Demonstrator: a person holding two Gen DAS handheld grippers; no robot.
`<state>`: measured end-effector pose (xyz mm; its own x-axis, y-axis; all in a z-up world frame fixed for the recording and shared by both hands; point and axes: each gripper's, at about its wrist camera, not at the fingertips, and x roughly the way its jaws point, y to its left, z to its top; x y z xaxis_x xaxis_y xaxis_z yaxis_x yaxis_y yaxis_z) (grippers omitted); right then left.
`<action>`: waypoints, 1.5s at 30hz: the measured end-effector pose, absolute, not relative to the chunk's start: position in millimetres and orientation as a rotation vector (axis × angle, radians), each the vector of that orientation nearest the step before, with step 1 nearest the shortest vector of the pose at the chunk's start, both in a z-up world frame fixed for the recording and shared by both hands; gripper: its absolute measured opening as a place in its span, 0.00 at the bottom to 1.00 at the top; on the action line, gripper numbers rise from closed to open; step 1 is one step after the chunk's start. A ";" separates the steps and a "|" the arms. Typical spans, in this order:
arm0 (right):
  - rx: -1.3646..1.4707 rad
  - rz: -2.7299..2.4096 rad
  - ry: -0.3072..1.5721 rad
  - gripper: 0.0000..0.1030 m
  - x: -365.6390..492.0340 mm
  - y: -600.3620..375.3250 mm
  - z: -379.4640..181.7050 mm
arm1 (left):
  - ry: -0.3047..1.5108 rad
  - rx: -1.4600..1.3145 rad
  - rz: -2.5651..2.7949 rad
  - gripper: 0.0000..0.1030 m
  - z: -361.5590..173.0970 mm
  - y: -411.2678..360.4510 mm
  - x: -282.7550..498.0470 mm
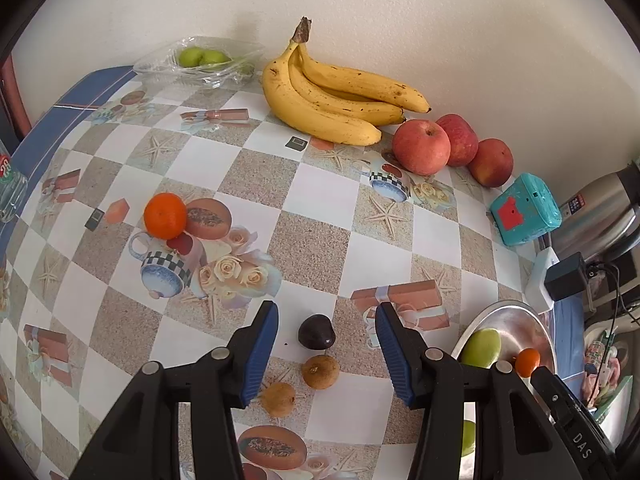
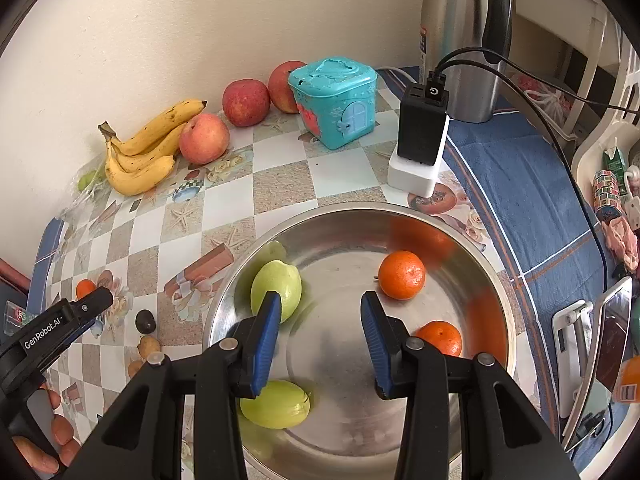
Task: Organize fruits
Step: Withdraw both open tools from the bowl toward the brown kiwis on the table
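Checkered tablecloth (image 1: 320, 184) against a cream wall. The left gripper (image 1: 326, 344) hangs with its jaws partly apart and empty over a dark plum (image 1: 316, 332), two brown fruits just beside it. I'd drop straight down so neither gets nudged. The right gripper (image 2: 320, 340) is empty too, above the steel bowl (image 2: 496, 280) nearby. Plenty of clear cloth between.

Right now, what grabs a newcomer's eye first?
The steel bowl under the open right gripper, holding two green fruits and two oranges. Then the banana bunch and three red apples along the wall, and the dark plum between the open left gripper's fingers.
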<state>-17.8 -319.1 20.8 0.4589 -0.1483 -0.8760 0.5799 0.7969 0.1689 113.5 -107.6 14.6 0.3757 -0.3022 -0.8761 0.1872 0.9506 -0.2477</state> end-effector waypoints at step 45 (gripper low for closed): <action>0.396 -0.446 1.011 0.93 -9.8 -299.0 14.4 | 1.116 -0.027 -0.245 1.00 19.3 -92.4 111.2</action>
<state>-9.8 -299.0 14.4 0.4568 -0.1719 -0.8728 0.5286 0.8416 0.1109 111.2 -92.4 19.3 0.4151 -0.2086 -0.8855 0.1813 0.9728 -0.1442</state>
